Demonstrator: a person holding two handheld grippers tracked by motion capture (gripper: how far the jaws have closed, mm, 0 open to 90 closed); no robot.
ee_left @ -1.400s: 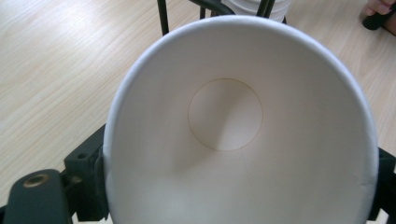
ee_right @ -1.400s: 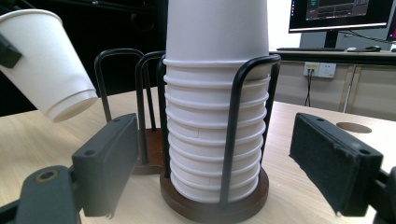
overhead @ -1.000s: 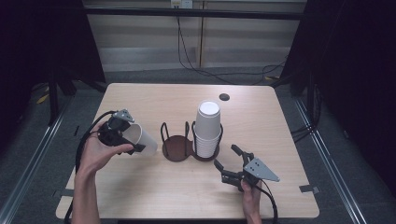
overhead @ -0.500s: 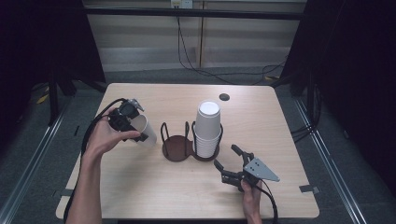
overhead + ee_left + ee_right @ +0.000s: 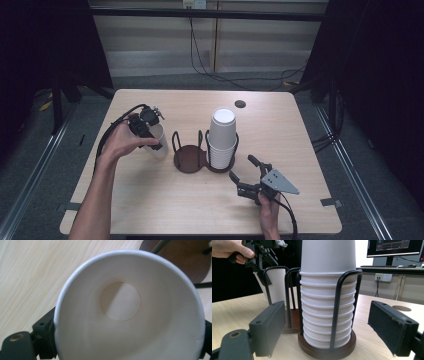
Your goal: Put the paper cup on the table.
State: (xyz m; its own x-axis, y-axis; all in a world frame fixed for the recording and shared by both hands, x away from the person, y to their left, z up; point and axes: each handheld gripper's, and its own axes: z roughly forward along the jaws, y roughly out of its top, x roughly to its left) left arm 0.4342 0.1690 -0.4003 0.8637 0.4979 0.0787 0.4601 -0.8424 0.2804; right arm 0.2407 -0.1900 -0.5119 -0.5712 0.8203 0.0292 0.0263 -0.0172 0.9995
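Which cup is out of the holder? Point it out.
The single paper cup clamped in the left gripper, left of the holder's empty ring; the others sit stacked in the right ring.

The paper cup (image 5: 130, 312) runs off the bottom of the left gripper view, hiding most of the left gripper's (image 5: 127, 340) jaws behind its rim.

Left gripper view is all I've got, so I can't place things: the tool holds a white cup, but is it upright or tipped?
Observer: Upright. The single cup, gripped by the left tool, stands mouth up beside the holder's empty ring.
Operator: Is the other ring loaded?
Observer: Yes, a stack of upside-down cups fills it, rising above the wire posts.
Operator: Where is the right tool?
Observer: The right tool sits low near the table's front edge, jaws wide open, aimed at that stack.
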